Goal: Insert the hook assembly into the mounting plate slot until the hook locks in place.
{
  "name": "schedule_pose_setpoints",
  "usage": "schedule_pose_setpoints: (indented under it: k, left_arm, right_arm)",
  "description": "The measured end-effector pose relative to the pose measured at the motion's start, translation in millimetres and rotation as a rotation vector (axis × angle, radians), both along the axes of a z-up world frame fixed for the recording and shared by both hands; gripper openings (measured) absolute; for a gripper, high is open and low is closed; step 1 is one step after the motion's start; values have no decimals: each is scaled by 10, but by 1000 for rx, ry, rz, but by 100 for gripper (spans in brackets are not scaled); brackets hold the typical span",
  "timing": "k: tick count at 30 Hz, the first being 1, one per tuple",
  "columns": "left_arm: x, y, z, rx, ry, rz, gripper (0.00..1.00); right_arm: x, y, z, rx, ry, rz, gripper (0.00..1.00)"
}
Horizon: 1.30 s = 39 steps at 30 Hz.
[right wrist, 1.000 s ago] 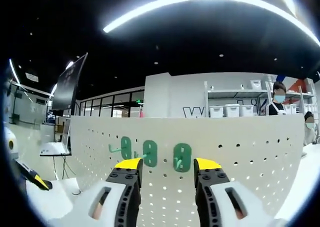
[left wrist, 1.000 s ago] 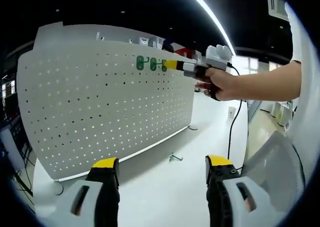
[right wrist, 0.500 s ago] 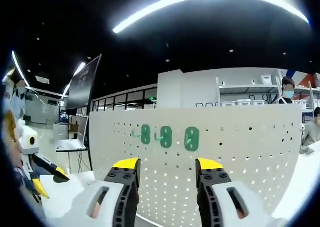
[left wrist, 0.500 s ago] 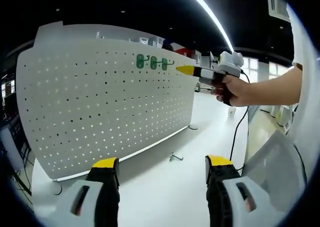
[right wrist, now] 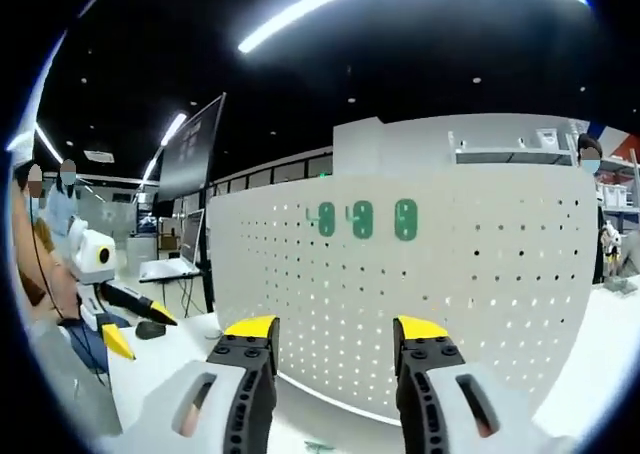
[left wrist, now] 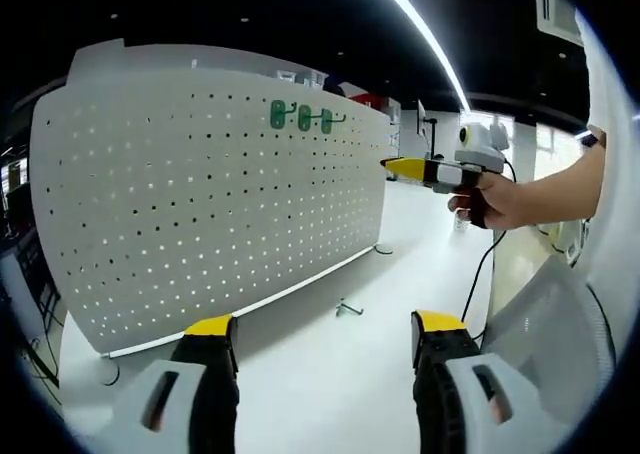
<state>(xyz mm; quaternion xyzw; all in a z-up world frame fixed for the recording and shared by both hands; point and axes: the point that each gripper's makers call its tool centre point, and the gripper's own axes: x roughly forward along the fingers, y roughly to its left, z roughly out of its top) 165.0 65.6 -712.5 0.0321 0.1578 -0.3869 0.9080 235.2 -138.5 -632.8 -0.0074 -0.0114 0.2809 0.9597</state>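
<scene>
Three green hooks (left wrist: 300,117) sit in a row on the white pegboard (left wrist: 200,194), upper centre of the left gripper view and upper centre of the right gripper view. A loose hook (left wrist: 349,310) lies on the white counter (left wrist: 330,374) below the board. The left claw (left wrist: 325,334) stands apart and empty. The right claw (right wrist: 325,336) is apart too, holding nothing.
</scene>
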Motion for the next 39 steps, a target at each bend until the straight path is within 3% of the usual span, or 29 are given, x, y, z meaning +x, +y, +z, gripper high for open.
schedule_pose_setpoints:
  k: [21, 39]
  left_arm:
    - [-38, -9, -147, 26, 27, -32, 77]
    - [-77, -8, -298, 36, 63, -49, 77]
  right_arm:
    - [-471, -121, -506, -32, 122, 36, 45]
    - [-700, -134, -773, -53, 200, 70, 48]
